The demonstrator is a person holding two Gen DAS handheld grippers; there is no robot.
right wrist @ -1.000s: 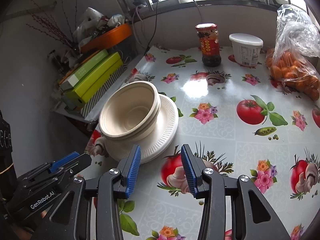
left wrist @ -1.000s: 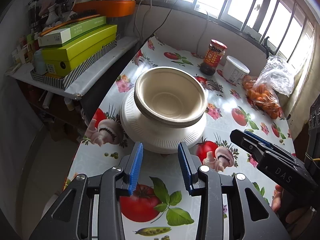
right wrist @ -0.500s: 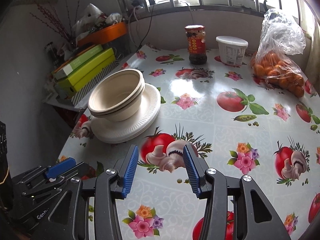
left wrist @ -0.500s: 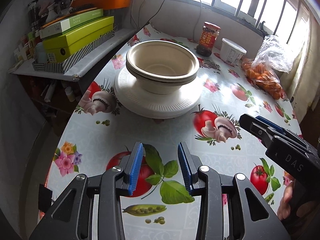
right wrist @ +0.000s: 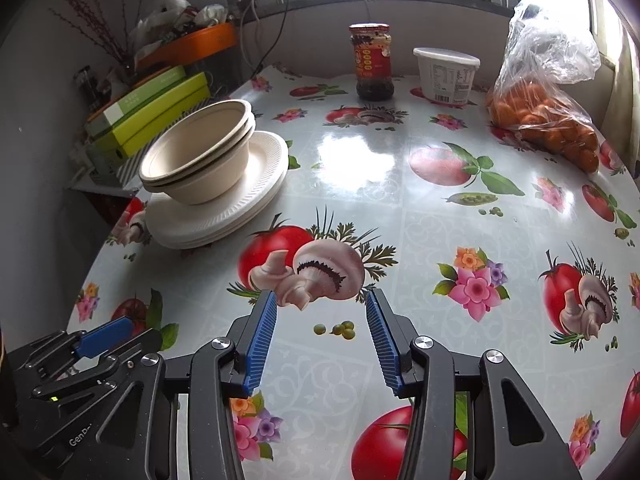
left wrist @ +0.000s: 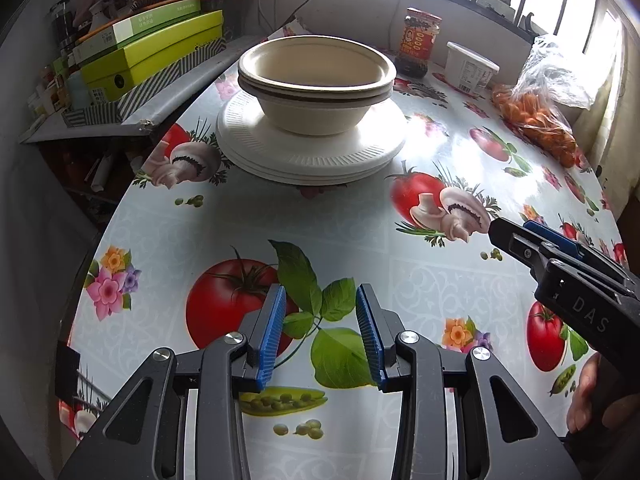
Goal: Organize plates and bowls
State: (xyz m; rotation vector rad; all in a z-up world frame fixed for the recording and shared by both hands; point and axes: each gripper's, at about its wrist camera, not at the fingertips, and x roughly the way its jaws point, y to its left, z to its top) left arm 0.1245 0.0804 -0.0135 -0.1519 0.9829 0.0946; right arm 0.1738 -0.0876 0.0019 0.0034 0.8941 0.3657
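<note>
Nested beige bowls [left wrist: 316,76] [right wrist: 200,156] sit on a stack of white ribbed plates [left wrist: 312,152] [right wrist: 240,204] at the table's far left. My left gripper [left wrist: 320,300] hovers open over the printed tablecloth, well short of the stack, with nothing between its blue pads. My right gripper [right wrist: 320,304] is open too, empty, above the mushroom print to the right of the plates. Each gripper also shows in the other's view: the right gripper [left wrist: 532,240] at the right edge, the left gripper [right wrist: 108,336] at the lower left.
At the back stand a red-lidded sauce jar [right wrist: 372,64], a white tub [right wrist: 444,74] and a bag of oranges [right wrist: 544,120]. A side shelf with green boxes [left wrist: 152,52] adjoins the table's left edge [left wrist: 100,248]. A person's hand [left wrist: 588,392] holds the right gripper.
Both grippers have drawn back from the bowl and plate stack and sunk toward the table; the stack now sits farther off. The right jaws stand slightly wider.
</note>
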